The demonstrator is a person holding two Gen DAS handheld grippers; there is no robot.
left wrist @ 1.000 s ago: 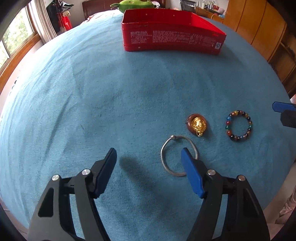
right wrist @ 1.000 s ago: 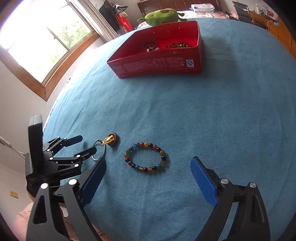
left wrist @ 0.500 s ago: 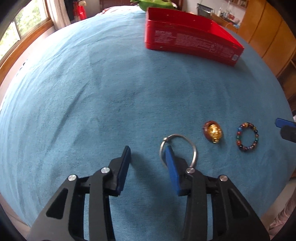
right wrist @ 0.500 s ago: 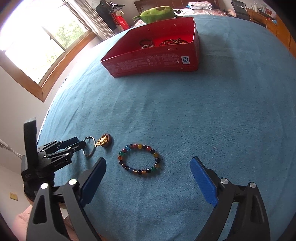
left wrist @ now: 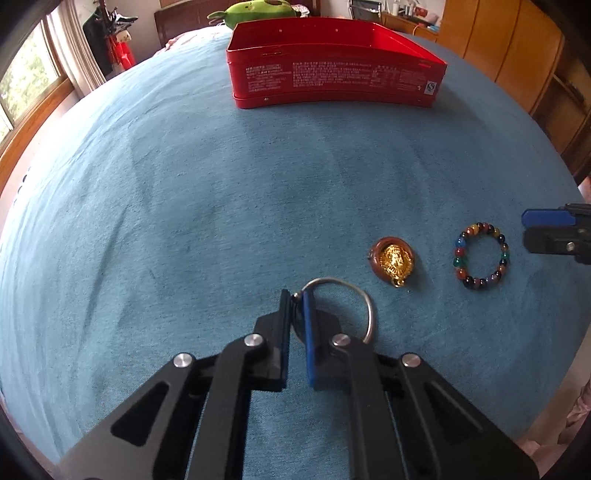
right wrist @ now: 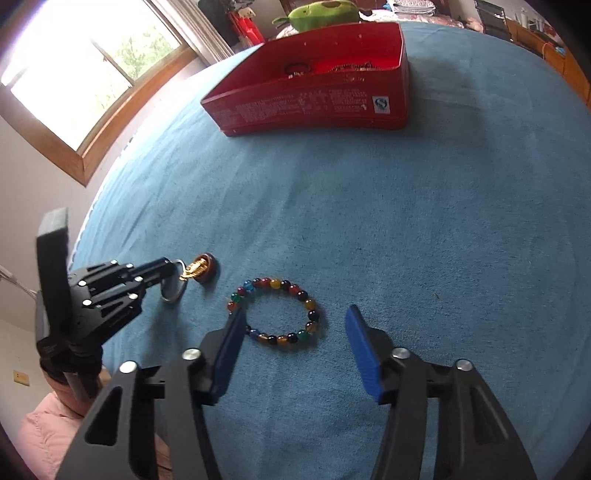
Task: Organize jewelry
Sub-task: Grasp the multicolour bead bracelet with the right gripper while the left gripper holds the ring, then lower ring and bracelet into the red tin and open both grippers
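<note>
My left gripper (left wrist: 296,297) is shut on the rim of a silver bangle (left wrist: 364,299), low over the blue cloth; both also show in the right wrist view, gripper (right wrist: 168,267) and bangle (right wrist: 173,291). A gold pendant on a brown disc (left wrist: 394,261) lies just right of the bangle. A multicoloured bead bracelet (left wrist: 480,255) lies further right. My right gripper (right wrist: 295,325) is open, its fingers either side of the bead bracelet (right wrist: 277,312), just short of it. A red tin box (left wrist: 332,62) stands at the far side, with jewelry inside (right wrist: 295,68).
A blue cloth (left wrist: 184,184) covers the round table. A green plush toy (right wrist: 325,13) lies behind the box. A window (right wrist: 74,74) is to the left, wooden cabinets (left wrist: 509,48) to the right. The table edge runs close behind both grippers.
My left gripper closed from wide open onto the silver bangle's rim. My right gripper moved forward to the bead bracelet and stayed open.
</note>
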